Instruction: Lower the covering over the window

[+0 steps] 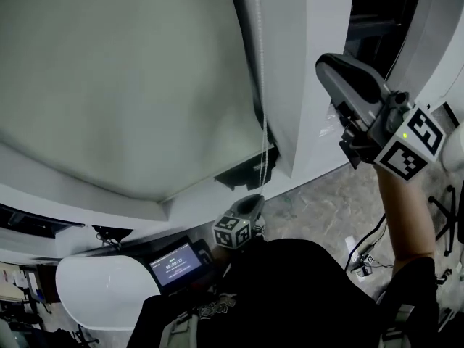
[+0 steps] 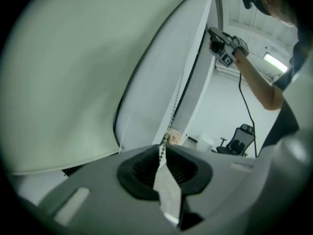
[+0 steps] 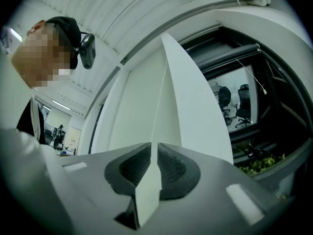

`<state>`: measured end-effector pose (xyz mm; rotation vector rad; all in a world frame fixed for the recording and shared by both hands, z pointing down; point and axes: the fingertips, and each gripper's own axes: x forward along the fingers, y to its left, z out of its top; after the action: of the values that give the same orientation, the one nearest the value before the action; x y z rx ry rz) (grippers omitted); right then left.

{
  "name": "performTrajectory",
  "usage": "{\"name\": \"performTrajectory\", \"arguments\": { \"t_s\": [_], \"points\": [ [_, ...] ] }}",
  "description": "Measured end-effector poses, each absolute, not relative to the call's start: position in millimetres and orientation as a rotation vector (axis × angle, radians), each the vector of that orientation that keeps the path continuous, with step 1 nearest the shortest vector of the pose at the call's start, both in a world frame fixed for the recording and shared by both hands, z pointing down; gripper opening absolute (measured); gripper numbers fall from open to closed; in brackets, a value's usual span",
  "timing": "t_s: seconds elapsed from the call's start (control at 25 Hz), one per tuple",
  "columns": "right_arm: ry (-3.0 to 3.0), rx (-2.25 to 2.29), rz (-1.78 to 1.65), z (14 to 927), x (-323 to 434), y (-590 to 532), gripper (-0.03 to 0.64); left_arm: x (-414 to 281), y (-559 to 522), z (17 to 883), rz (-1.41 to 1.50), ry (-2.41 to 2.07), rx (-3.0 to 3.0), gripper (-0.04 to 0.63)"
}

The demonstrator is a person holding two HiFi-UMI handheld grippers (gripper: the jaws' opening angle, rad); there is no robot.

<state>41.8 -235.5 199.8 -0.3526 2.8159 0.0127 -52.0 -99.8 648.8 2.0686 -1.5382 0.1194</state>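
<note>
A pale roller blind point(image 1: 130, 85) covers most of the window and also fills the left gripper view point(image 2: 73, 82). Its bead chain point(image 1: 262, 122) hangs along the blind's right edge. My left gripper point(image 1: 250, 203) is low, at the chain's lower end. In the left gripper view the chain point(image 2: 176, 102) runs down into the narrow gap between that gripper's point(image 2: 162, 148) slightly parted tips. My right gripper point(image 1: 330, 64) is raised at the upper right, away from the chain. Its jaws point(image 3: 154, 146) stand a slit apart with nothing between them. The left gripper view also catches it point(image 2: 222, 45).
A white pillar point(image 1: 304, 85) stands right of the chain, with dark glass point(image 3: 244, 102) beyond it. Below the sill are a small lit screen point(image 1: 177, 263) and a white round table point(image 1: 101, 288). Cables point(image 1: 362, 259) lie on the floor. An office chair point(image 2: 239, 141) stands farther off.
</note>
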Motion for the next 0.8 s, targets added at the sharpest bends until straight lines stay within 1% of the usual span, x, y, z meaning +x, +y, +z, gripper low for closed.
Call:
{"name": "performTrajectory", "arguments": {
  "t_s": [0.04, 0.12, 0.32, 0.48, 0.64, 0.8],
  "points": [
    [2.828, -0.35, -0.028, 216.5, 44.1, -234.0, 0.046, -53.6, -93.3, 647.6, 0.109, -1.567, 2.044, 0.04],
    [2.881, -0.339, -0.1, 255.2, 42.4, -226.0, 0.046, -57.1, -76.8, 647.5, 0.093, -1.62, 1.987, 0.04],
    [3.13, -0.261, -0.21, 369.1, 4.3, -177.1, 0.048, -63.2, -35.9, 646.9, 0.059, -1.724, 1.894, 0.04],
    [3.19, -0.101, -0.471, 443.7, -20.6, -113.5, 0.046, -66.6, -10.3, 627.6, -0.056, -1.757, 1.866, 0.04],
    [3.23, 0.012, -0.652, 499.8, -32.7, -52.3, 0.046, -66.6, 4.5, 596.2, -0.161, -1.729, 1.899, 0.031],
    [3.245, 0.095, -0.78, 532.5, -37.3, 11.4, 0.044, -74.4, 32.1, 569.0, -0.229, -1.759, 1.917, 0.029]
  ]
}}
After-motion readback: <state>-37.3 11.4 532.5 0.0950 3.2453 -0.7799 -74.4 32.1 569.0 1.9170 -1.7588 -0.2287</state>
